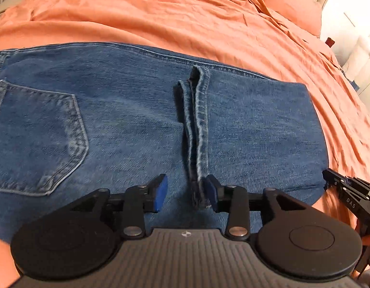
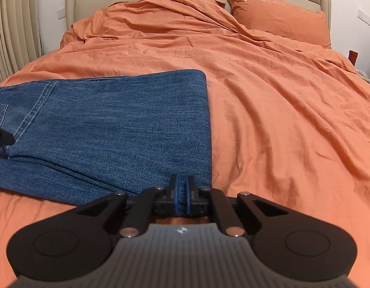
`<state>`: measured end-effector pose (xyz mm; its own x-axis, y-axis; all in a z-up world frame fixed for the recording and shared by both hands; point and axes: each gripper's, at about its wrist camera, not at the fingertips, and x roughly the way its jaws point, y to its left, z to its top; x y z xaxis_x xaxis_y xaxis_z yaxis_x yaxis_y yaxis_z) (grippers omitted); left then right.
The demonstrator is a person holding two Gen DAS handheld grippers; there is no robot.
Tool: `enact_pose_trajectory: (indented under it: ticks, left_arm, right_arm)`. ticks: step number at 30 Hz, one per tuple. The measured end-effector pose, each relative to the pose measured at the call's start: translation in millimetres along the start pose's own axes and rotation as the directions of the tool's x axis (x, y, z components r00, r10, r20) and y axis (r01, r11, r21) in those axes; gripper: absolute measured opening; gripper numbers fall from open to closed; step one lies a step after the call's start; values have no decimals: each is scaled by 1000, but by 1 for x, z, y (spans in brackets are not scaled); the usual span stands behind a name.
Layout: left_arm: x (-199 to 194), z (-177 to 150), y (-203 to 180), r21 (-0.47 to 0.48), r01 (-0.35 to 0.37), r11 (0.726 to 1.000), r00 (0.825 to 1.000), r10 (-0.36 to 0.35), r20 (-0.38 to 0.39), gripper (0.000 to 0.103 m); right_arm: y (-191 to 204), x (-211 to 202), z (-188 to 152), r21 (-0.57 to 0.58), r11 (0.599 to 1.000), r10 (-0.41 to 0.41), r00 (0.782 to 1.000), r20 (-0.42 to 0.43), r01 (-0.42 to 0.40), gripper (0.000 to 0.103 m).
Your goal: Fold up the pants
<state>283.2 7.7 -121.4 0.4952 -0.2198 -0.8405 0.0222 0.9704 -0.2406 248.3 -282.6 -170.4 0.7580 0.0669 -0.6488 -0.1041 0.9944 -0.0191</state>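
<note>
Lying across the orange bed [image 2: 269, 110], the jeans [image 1: 127, 120] are already doubled, long axis left to right. The pocket [image 1: 38, 139] is left, the hems [image 1: 197, 129] in the middle. The left gripper [image 1: 187, 193] is open, hems just beside its right pad. The right gripper [image 2: 181, 192] (nearer the fold) pinches the thick, stiff denim at the folded corner.
</note>
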Motion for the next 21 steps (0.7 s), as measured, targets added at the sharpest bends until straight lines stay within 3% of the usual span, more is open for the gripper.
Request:
enact_pose_trajectory:
  ticks: [5, 7, 8, 13, 16, 21]
  left_arm:
    - [-33, -3, 16, -49, -61, 997, 996, 64, 63, 49]
    - [-55, -5, 37, -111, -69, 991, 990, 82, 111, 51]
    - [-66, -6, 49, -145, -66, 987, 987, 87, 138, 53]
    - [-120, -12, 123, -314, -61, 947, 962, 140, 236, 57]
    - [-144, -16, 170, -405, -64, 912, 949, 181, 259, 59]
    - [-170, -18, 234, -478, -67, 876, 948, 206, 244, 63]
  right_arm:
    - [4, -9, -1, -35, 999, -23, 998, 54, 25, 4]
    - [8, -19, 0, -56, 997, -42, 994, 99, 47, 28]
    - [9, -24, 1, -57, 997, -41, 992, 117, 48, 31]
    - [21, -53, 8, -75, 997, -5, 984, 176, 19, 30]
    - [33, -63, 12, -99, 995, 26, 985, 169, -9, 30]
    - [62, -70, 27, -152, 986, 95, 986, 134, -74, 30]
